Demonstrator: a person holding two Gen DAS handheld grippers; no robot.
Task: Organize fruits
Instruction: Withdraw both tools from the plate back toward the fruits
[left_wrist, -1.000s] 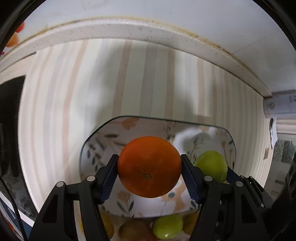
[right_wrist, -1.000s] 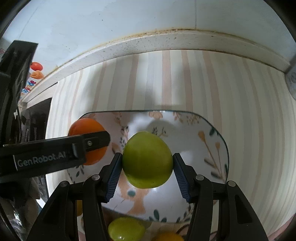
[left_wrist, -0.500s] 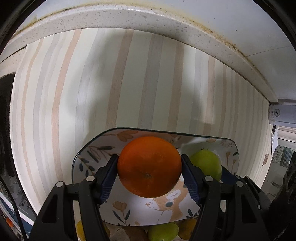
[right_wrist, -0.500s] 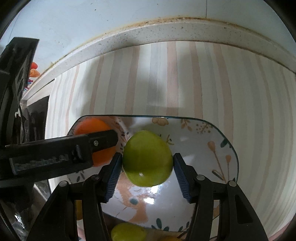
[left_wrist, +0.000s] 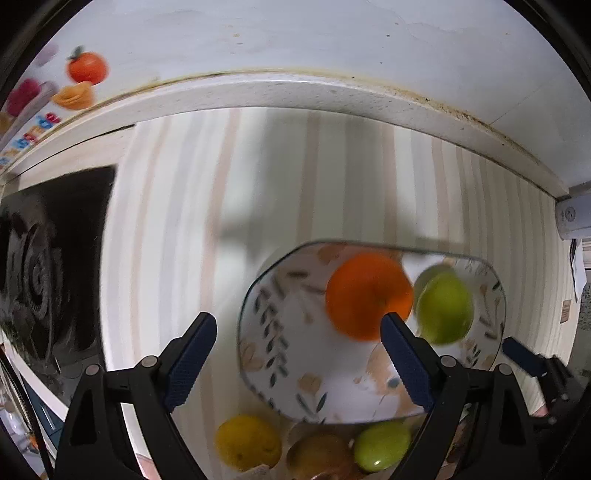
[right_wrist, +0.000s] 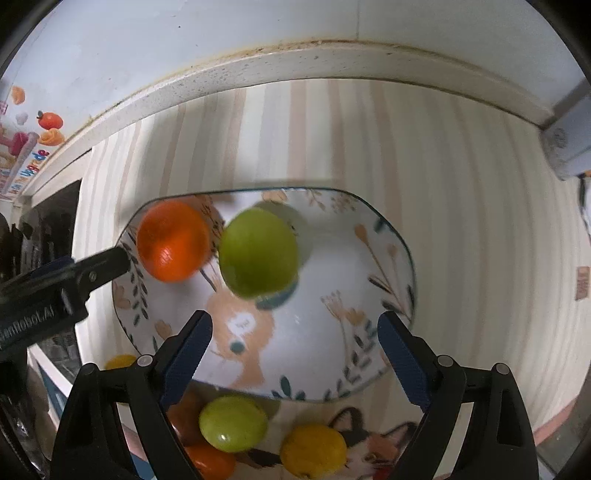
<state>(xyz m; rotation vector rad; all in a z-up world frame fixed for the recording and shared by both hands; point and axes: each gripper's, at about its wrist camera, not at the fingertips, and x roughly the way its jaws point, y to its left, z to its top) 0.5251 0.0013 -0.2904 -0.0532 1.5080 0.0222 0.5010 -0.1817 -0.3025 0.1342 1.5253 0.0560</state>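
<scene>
Left gripper (left_wrist: 299, 334) opening, empty; orange (left_wrist: 369, 295) beyond right finger. Right gripper (right_wrist: 295, 334) opening, empty; green fruit (right_wrist: 258, 256) ahead, on plate (right_wrist: 369, 295).

**What the two wrist views leave unclear**

The round orange fruit (left_wrist: 367, 295) and the round green fruit (left_wrist: 445, 308) on the floral ceramic plate (left_wrist: 280, 332) are smeared by motion blur, as is the plate's pattern. In the left wrist view a blue-padded finger (left_wrist: 404, 363) covers the orange fruit's lower edge. Near the striped counter's front edge, the yellow fruit (right_wrist: 314, 448) and a smaller green fruit (right_wrist: 232, 422) sit partly behind gripper arms; a brown fruit (left_wrist: 321, 456) is cut by the frame's bottom. The fruit stickers (left_wrist: 79, 83) on the wall are too blurred to read.
</scene>
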